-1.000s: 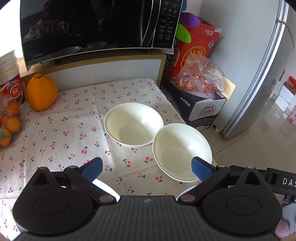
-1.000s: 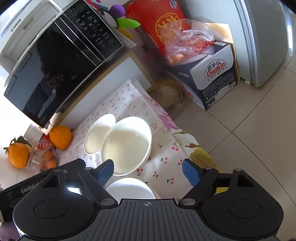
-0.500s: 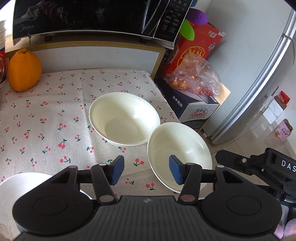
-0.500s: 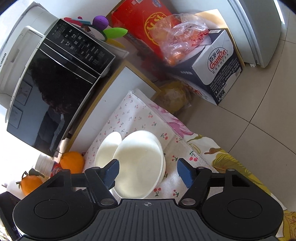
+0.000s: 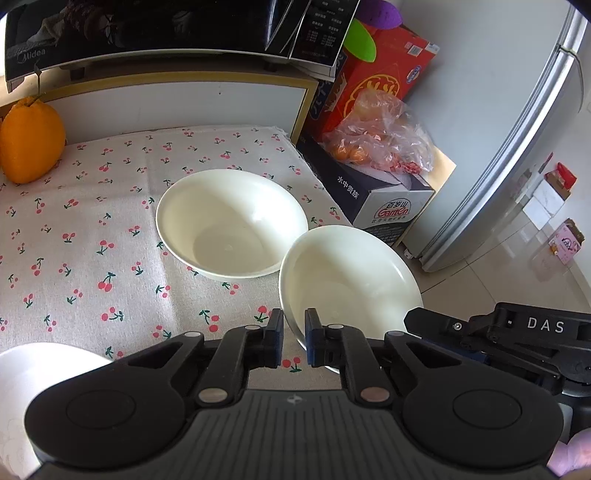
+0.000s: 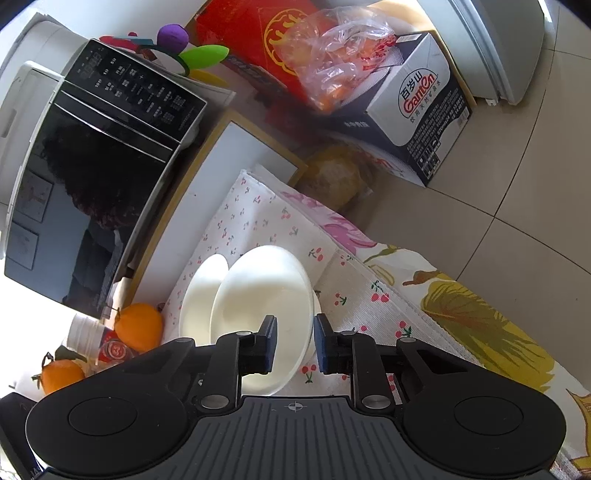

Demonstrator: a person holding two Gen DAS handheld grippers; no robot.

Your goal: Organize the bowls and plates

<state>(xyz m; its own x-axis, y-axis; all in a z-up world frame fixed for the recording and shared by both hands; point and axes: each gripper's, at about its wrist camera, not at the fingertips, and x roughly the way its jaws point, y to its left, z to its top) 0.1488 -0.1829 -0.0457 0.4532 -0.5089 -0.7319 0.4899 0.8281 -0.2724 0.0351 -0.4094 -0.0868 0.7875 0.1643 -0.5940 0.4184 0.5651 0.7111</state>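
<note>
Two white bowls sit on a surface covered by a cherry-print cloth [image 5: 92, 240]. In the left wrist view the far bowl [image 5: 229, 225] stands upright in the middle of the frame. The near bowl [image 5: 351, 280] lies just beside it toward the lower right, at the edge of the cloth, and their rims almost touch.

The left tool [image 5: 294, 343] is at the bottom centre. Its blue pads are drawn nearly together and pinch the near bowl's rim on its lower left side.

In the right wrist view the right tool [image 6: 295, 343] has its jaws closing, with the rim of the near bowl [image 6: 258, 295] between them. One pad sits inside the bowl and the other against its outer wall, and both look to be touching it. The far bowl [image 6: 199, 295] shows partly behind it, to the left.

A white dish [image 5: 44, 369] peeks in at the lower left of the left wrist view. An orange fruit [image 5: 29, 144] rests at the cloth's far left edge, and a black microwave [image 5: 147, 29] fills the top of that frame.
</note>
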